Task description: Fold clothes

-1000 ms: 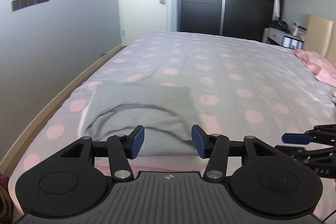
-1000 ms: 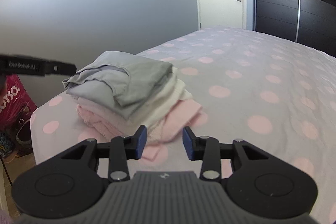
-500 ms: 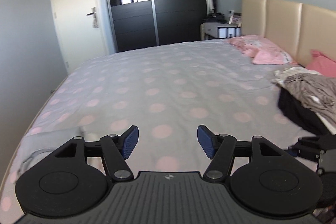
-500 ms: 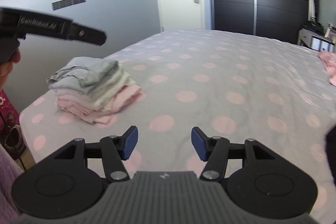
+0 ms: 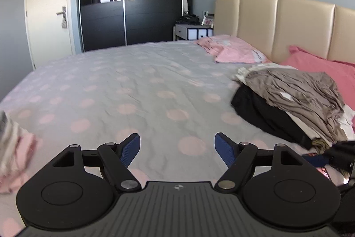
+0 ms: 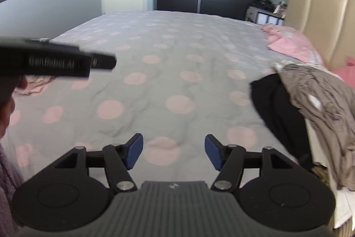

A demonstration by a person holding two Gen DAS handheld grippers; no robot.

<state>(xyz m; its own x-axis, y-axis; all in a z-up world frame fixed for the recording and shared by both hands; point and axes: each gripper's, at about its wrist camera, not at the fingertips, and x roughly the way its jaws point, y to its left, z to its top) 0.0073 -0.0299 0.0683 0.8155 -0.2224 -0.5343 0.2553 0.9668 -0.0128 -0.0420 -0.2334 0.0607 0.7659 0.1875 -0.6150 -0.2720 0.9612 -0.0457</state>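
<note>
A heap of unfolded clothes lies on the right of the bed, a taupe garment (image 5: 299,92) (image 6: 321,99) on top of a black one (image 5: 261,112) (image 6: 277,108). The folded stack (image 5: 15,152) sits blurred at the left edge of the left wrist view; in the right wrist view only a pink bit of it (image 6: 33,83) shows. My left gripper (image 5: 177,149) hangs over bare bedcover, its jaws opening with nothing between them. The jaws of my right gripper (image 6: 173,153) are opening too, and they hold nothing. Both grippers stand left of the heap, apart from it.
The bed (image 5: 144,86) has a grey cover with pink dots. Pink pillows (image 5: 235,50) and a beige headboard (image 5: 288,21) are at the right, a dark wardrobe (image 5: 133,14) and a door behind. The left gripper's body (image 6: 55,61) crosses the right wrist view's left side.
Both views have swung right, away from the folded stack toward the heap by the headboard. Both pairs of jaws have spread wider.
</note>
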